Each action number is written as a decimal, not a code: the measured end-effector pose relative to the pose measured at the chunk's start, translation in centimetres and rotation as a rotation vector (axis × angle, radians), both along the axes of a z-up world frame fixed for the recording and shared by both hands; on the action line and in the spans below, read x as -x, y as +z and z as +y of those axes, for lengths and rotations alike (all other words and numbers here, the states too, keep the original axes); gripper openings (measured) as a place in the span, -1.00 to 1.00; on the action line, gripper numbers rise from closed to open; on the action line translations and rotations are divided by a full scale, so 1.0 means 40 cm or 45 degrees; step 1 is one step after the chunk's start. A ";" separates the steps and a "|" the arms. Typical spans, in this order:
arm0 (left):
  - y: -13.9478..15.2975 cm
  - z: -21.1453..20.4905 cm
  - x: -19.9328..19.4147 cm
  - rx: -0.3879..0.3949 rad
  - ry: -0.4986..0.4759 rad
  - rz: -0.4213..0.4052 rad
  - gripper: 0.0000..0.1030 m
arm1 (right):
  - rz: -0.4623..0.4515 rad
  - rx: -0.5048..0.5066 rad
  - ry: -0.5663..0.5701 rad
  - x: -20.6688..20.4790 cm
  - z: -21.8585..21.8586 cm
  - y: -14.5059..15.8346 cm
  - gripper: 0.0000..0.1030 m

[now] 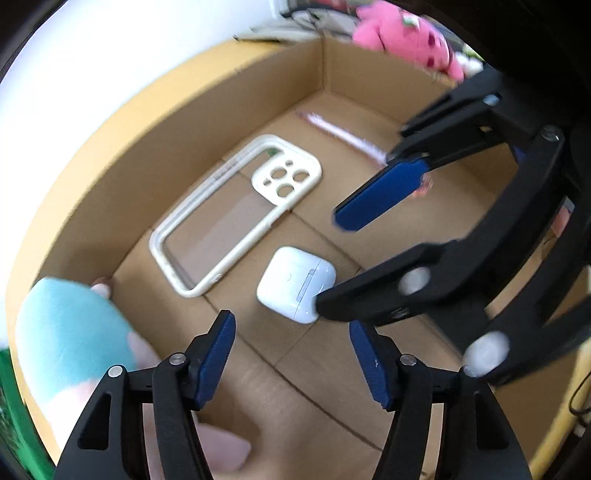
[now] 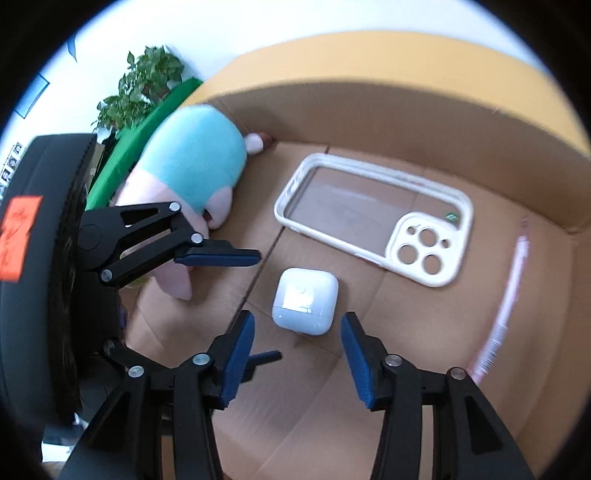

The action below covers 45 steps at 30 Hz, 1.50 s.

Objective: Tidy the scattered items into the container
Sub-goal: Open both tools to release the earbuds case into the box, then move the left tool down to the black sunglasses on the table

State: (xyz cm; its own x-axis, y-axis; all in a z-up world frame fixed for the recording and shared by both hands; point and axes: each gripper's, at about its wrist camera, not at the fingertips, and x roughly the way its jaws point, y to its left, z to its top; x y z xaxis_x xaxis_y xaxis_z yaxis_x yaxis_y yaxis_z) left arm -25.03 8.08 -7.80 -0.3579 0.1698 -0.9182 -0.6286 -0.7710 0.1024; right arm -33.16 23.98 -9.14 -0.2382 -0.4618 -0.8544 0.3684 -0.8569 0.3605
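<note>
An open cardboard box [image 1: 147,177] [image 2: 369,122] holds a cream-rimmed clear phone case [image 1: 236,218] [image 2: 373,218], a white earbud case [image 1: 295,282] [image 2: 306,301], a thin pink stick [image 1: 343,136] [image 2: 513,288] and a teal-and-pink plush toy [image 1: 70,332] [image 2: 192,158] leaning in one corner. Both grippers point down into the box. My left gripper [image 1: 291,332] [image 2: 269,305] is open with nothing between its blue pads. My right gripper [image 2: 298,325] [image 1: 328,262] is open just above the earbud case, which lies ahead of its fingertips; no pad presses on it.
A pink spotted plush [image 1: 402,33] lies outside the box beyond its far wall. A green board [image 2: 147,140] and a leafy plant [image 2: 144,81] stand behind the teal plush. The two grippers hang close together over the box floor.
</note>
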 end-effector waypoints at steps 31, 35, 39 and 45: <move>0.240 -0.208 -0.771 -0.303 0.699 0.552 0.99 | 0.652 -0.376 -0.485 -0.651 -0.032 0.255 0.52; 0.208 -0.205 -0.783 -0.296 0.699 0.515 0.99 | 0.653 -0.382 -0.491 -0.668 -0.036 0.256 0.52; 0.178 -0.204 -0.787 -0.288 0.697 0.473 0.99 | 0.648 -0.382 -0.494 -0.676 -0.036 0.254 0.52; 0.160 -0.214 -0.795 -0.307 0.718 0.441 0.99 | 0.640 -0.389 -0.499 -0.681 -0.037 0.249 0.52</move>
